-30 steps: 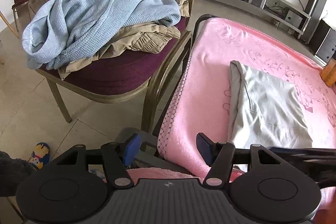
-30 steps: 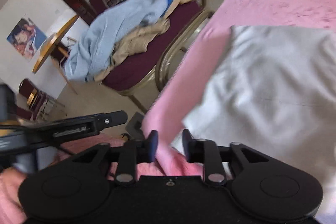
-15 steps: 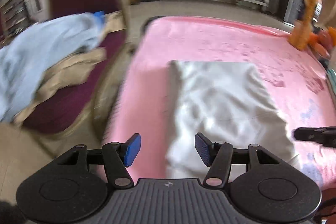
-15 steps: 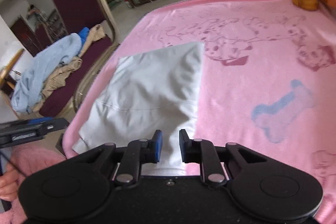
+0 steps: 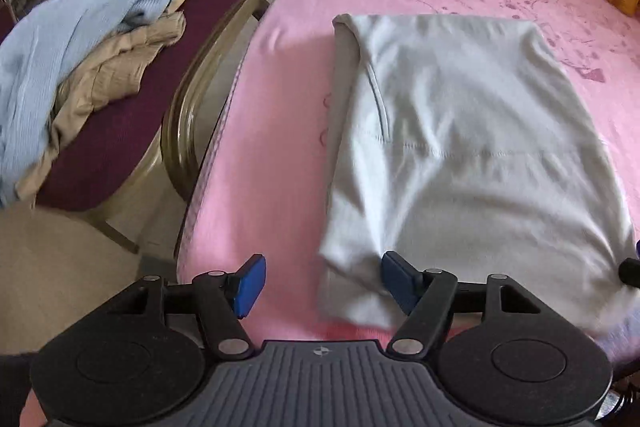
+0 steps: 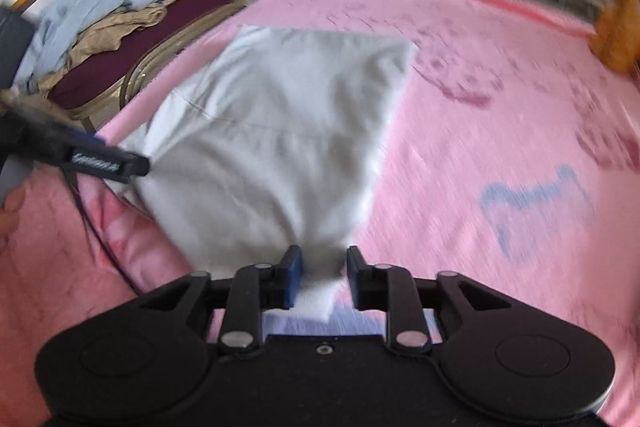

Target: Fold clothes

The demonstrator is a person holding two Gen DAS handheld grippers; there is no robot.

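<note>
Lying flat, smooth grey folded garment (image 5: 460, 147), fuzzy pink blanket (image 5: 280, 107), both tools spread: left tool (image 5: 322, 285), right tool (image 6: 322, 273).

From my feed the garment (image 5: 460, 147) is soft grey cloth, matt, with a stitched seam across it. The blanket (image 5: 276, 131) under it looks like fleecy pink fabric with a faint sheen and printed figures. My left gripper (image 5: 320, 285) is matt black plastic with ribbed grey housing, blue pads and small metal rivets; the right gripper (image 6: 322, 277) looks the same. The chair (image 5: 204, 67) has a glossy brass-toned metal frame and plush maroon upholstery. On it lie a ribbed pale-blue knit (image 5: 68, 39) and crinkled tan cloth (image 5: 116, 71).
</note>
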